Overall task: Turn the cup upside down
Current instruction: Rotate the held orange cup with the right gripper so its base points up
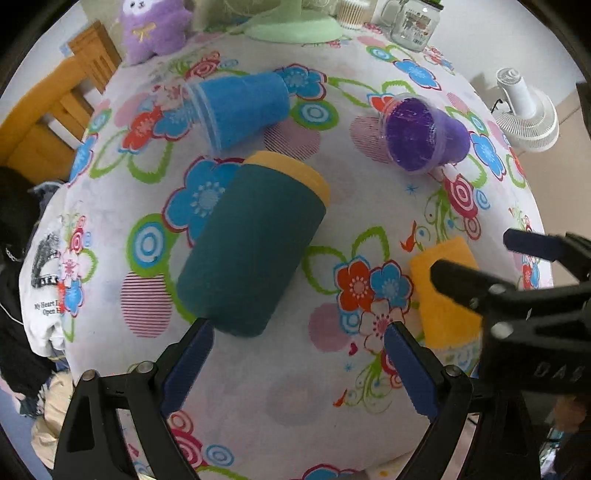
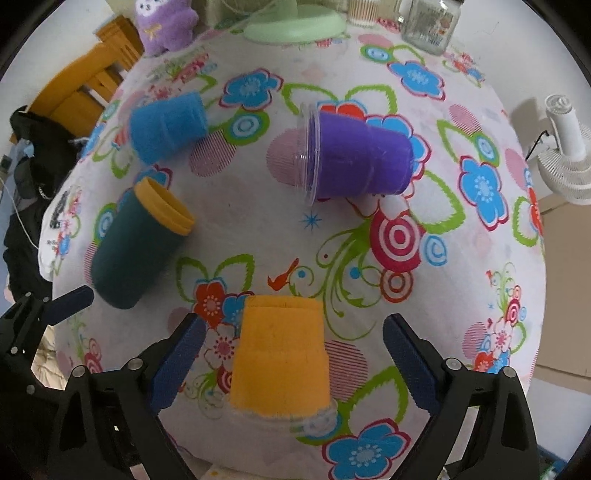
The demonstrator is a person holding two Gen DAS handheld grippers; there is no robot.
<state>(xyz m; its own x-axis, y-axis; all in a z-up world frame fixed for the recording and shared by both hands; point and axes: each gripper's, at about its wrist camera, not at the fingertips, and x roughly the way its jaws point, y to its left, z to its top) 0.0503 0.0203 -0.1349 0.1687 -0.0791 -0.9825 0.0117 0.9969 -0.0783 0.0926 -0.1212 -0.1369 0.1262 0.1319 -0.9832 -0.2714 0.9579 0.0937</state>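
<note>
Four felt-covered cups are on the floral tablecloth. A dark green cup with a yellow rim (image 1: 251,243) lies on its side, its base just ahead of my open left gripper (image 1: 299,338); it also shows in the right wrist view (image 2: 136,243). A yellow cup (image 2: 282,354) stands upside down between the open fingers of my right gripper (image 2: 293,332), untouched; it also shows in the left wrist view (image 1: 445,291). A blue cup (image 1: 240,107) and a purple cup (image 2: 354,158) lie on their sides farther back.
A purple plush toy (image 1: 153,27), a green fan base (image 1: 295,29) and a glass jar (image 1: 413,22) stand at the table's far edge. A wooden chair (image 1: 51,114) is at the left. A white fan (image 1: 524,110) stands beyond the right edge.
</note>
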